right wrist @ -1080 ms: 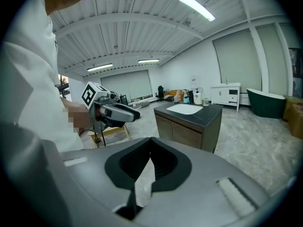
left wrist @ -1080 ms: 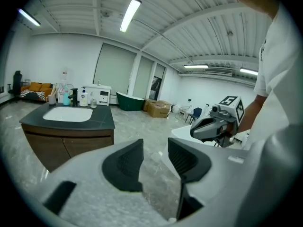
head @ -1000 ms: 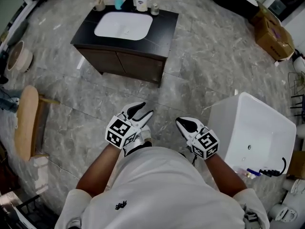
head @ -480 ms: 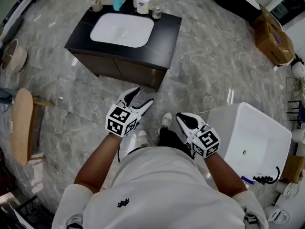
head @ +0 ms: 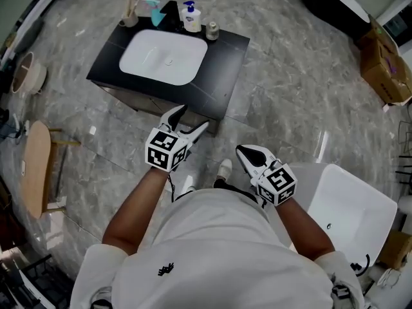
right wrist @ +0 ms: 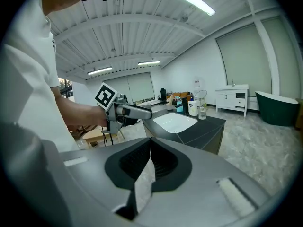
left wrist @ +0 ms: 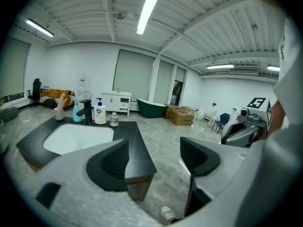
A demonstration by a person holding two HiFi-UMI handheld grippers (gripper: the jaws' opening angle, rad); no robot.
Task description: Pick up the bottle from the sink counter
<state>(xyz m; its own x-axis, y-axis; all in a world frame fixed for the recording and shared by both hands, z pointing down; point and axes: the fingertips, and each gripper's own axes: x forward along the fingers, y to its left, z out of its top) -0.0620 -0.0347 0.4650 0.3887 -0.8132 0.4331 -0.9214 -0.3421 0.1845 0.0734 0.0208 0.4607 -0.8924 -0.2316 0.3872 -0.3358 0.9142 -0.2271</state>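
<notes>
— The floor (head: 290, 89) looks like polished grey marble tile, with glare on it.

— The surface (head: 222, 56) is black and matt, stone-like with thin pale veins. It surrounds a glossy white basin (head: 164, 56).

— The bottle (head: 191, 19) looks like white plastic. And the stool (head: 35, 166)?

— Pale, smooth wood. The left gripper (head: 192, 118) and right gripper (head: 241, 152) have smooth white plastic shells and matt black ribbed pads (left wrist: 113, 162).
</notes>
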